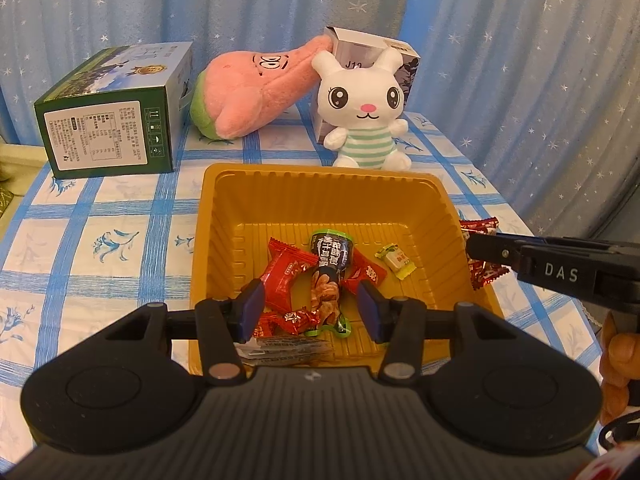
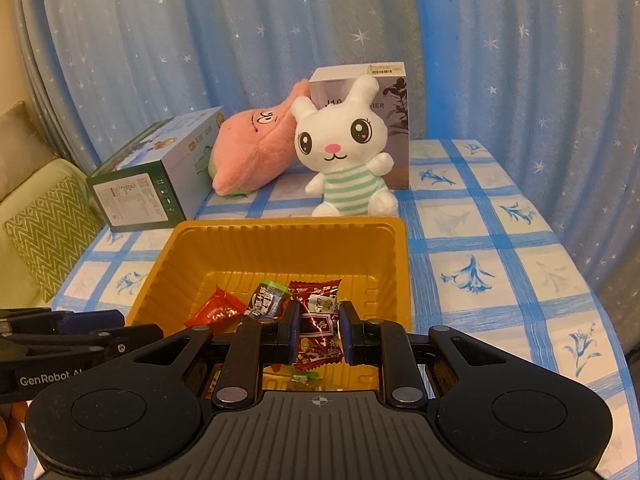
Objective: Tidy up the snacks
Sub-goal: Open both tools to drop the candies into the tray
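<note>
A yellow plastic tray [image 1: 320, 178] [image 2: 280, 232] sits on the checked tablecloth and holds several wrapped snacks: red packets [image 1: 282, 280], a dark blue and green packet [image 1: 330, 254] and a small yellow-white candy [image 1: 396, 260]. My left gripper [image 1: 310, 308] is open and empty, low over the tray's near end. My right gripper [image 2: 319, 330] is shut on a red-brown snack packet [image 2: 318, 320] and holds it above the tray's right side; it also shows in the left wrist view [image 1: 484, 272] at the tray's right rim.
A green carton [image 1: 116, 120] lies at the back left. A pink plush [image 1: 256, 92], a white rabbit plush [image 1: 366, 112] and a grey box [image 1: 372, 46] stand behind the tray. A blue star curtain hangs behind. A sofa cushion [image 2: 48, 232] is off the table's left.
</note>
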Available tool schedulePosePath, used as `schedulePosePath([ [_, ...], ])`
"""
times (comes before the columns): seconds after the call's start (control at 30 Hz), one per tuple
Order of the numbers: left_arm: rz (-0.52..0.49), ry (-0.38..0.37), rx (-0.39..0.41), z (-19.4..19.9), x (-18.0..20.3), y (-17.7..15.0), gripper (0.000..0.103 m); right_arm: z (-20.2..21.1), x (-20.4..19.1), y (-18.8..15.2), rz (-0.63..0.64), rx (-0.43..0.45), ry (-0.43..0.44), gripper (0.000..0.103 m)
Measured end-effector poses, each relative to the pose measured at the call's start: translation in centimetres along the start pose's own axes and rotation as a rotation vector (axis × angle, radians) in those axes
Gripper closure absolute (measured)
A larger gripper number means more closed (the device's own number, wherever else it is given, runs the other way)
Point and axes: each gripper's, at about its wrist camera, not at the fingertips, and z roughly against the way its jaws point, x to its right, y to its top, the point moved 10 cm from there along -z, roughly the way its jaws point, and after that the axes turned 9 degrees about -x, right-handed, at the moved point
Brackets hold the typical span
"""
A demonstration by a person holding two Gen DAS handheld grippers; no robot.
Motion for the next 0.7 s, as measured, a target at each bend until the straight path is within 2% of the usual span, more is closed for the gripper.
schedulePosePath([
  [0.23,0.005,0.003,0.002,0.1,-0.5,-0.1,0.056,-0.2,0.1,0.2,-0.032,0.003,0.011,0.082],
  [0.3,0.006,0.008,0.002,0.1,-0.6,-0.2,0.055,-0.1,0.1,0.5,-0.038,0.019,0.038,0.081],
  [0.33,0.007,0.013,0.001,0.2,-0.7,-0.2,0.052,-0.1,0.0,0.6,-0.04,0.024,0.055,0.078],
  [0.37,0.007,0.019,0.001,0.2,-0.8,-0.3,0.048,-0.1,0.1,0.7,-0.049,0.025,0.062,0.061],
  [0.4,0.007,0.029,0.003,0.2,-0.9,-0.3,0.046,0.0,0.3,0.8,-0.062,0.029,0.067,0.035],
  [0.43,0.006,0.038,0.006,0.3,-1.0,-0.4,0.043,0.2,0.5,0.9,-0.081,0.04,0.074,0.032],
  [0.53,0.003,0.057,0.009,0.4,-1.2,-0.5,0.039,0.5,1.2,0.7,-0.106,0.042,0.07,0.032],
  [0.7,-0.004,0.079,0.021,0.7,-1.2,-0.8,0.026,0.6,2.2,-0.4,-0.105,0.015,0.041,0.032],
])
